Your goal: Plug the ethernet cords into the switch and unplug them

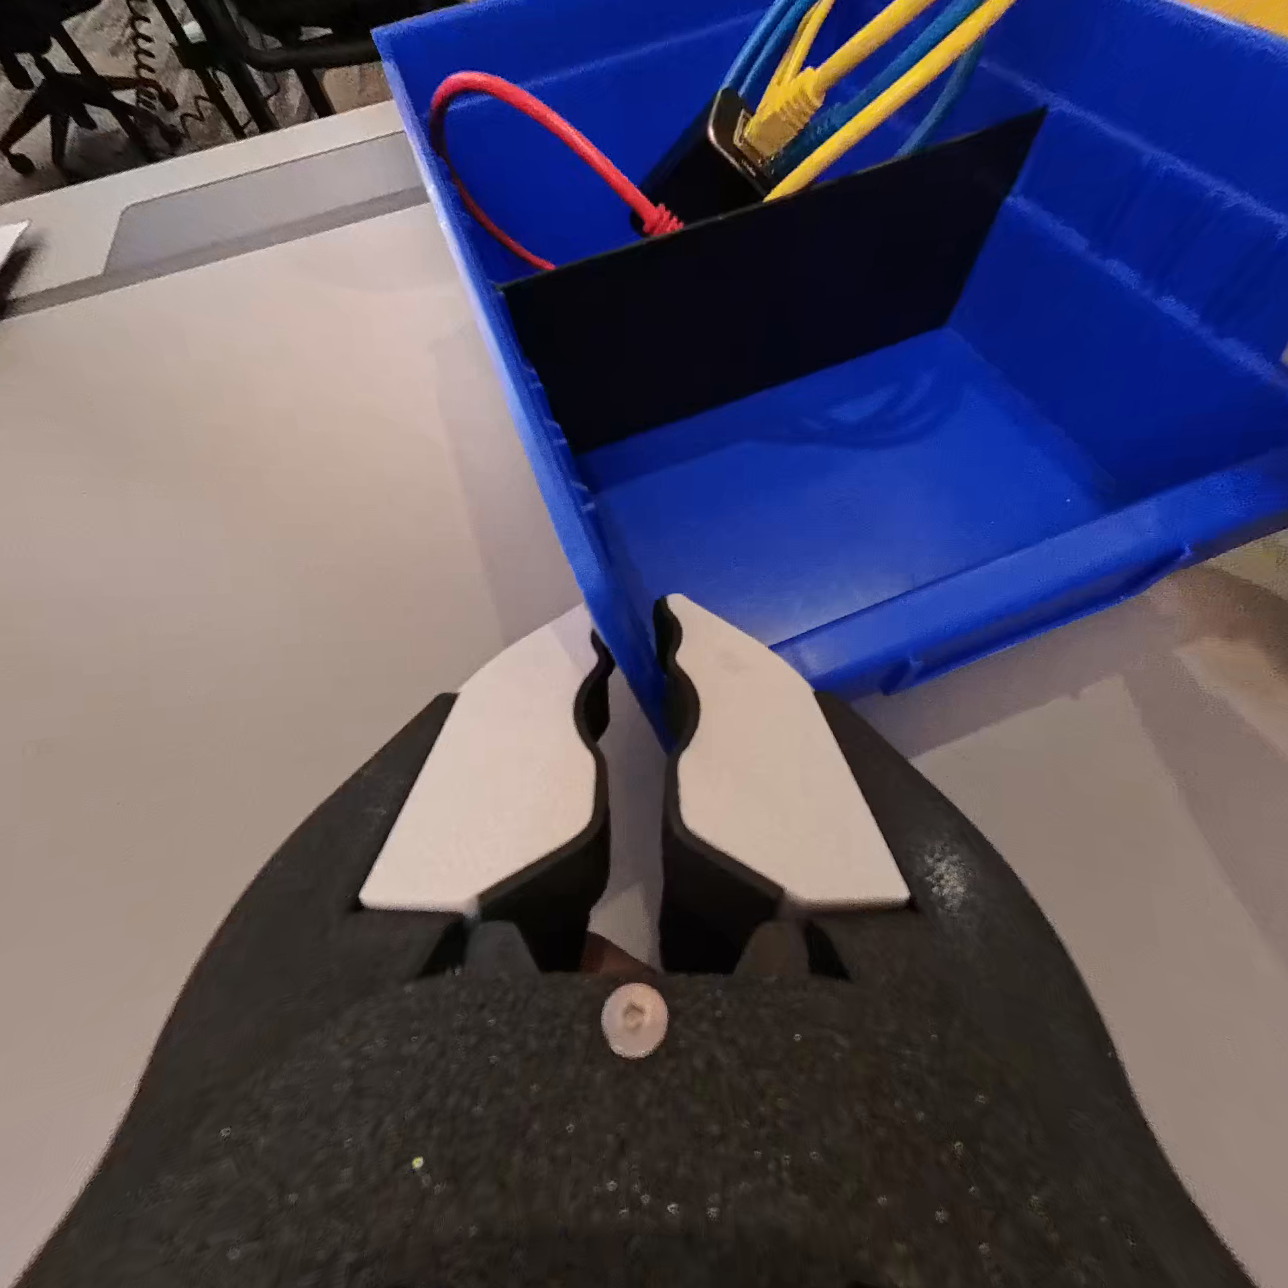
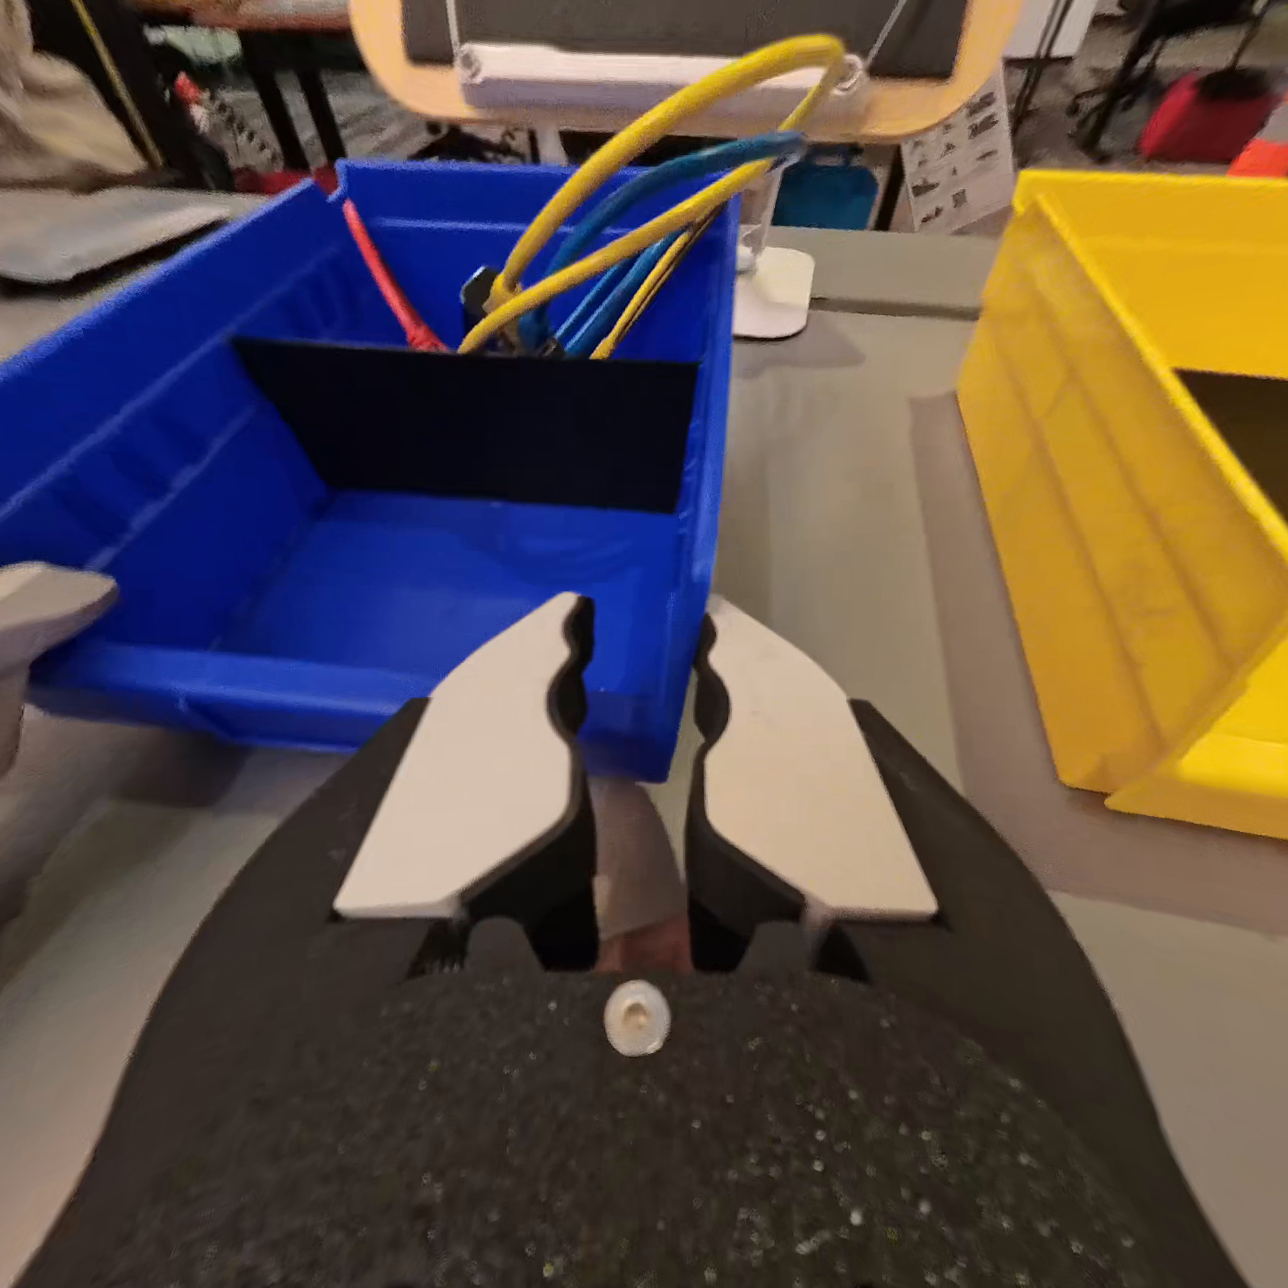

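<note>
Both claws [image 1: 634, 627] [image 2: 645, 620] hover short of the switch [image 1: 704, 167].

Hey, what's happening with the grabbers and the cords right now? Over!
Left gripper astride the blue bin corner wall, right gripper by the other corner; both slightly open. Cords at the switch. Black divider in front.

A glossy blue plastic bin [image 1: 1045, 446] with a flat black divider panel [image 1: 732, 327] holds yellow cables [image 1: 871, 104], blue cables [image 2: 627, 181] and one red cable [image 1: 557, 132] — beside it, a bright yellow plastic bin [image 2: 1087, 530].
</note>
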The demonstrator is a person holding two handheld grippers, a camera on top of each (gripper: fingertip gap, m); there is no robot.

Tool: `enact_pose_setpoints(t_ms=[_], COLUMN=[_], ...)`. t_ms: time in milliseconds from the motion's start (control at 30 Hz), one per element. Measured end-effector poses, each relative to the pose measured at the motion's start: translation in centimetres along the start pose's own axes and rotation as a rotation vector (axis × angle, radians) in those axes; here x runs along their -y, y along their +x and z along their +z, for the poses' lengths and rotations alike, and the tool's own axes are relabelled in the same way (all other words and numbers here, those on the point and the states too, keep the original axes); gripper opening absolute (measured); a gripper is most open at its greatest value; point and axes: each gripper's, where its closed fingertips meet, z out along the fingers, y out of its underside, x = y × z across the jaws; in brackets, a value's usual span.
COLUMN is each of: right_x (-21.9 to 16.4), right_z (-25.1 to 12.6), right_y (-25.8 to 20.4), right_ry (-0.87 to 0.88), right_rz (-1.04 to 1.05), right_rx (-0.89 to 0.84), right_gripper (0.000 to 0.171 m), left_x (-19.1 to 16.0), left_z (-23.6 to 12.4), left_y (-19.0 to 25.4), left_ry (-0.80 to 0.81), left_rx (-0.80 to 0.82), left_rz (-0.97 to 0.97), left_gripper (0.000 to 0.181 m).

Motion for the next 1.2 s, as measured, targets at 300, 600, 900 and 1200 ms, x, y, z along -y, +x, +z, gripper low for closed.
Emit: enact_pose_setpoints(t_ms=[300, 600, 900, 1200], right_x=[-0.2, 3.2, 4.9, 1.4], right_z=[1.1, 1.7, 5.6, 6.5], right_y=[0.0, -6.8, -19.0, -23.4], right_ry=[-0.098, -0.023, -0.004, -0.067], right_rz=[0.025, 0.045, 0.004, -0.076], right_rx=[-0.009, -0.061, 0.034, 0.216], right_gripper=[0.005, 0.004, 0.005, 0.011], left_x=[0.0, 1.7, -0.4, -4.3], left_z=[0.0, -3.2, -5.7, -4.1], left_y=[-1.3, -8.7, -20.9, -24.5], left_ry=[-0.004, 0.105, 0.138, 0.089], left_rx=[0.025, 0.143, 0.225, 0.143], left_rz=[-0.041, -0.021, -0.056, -0.195], left_gripper=[0.005, 0.001, 0.001, 0.005])
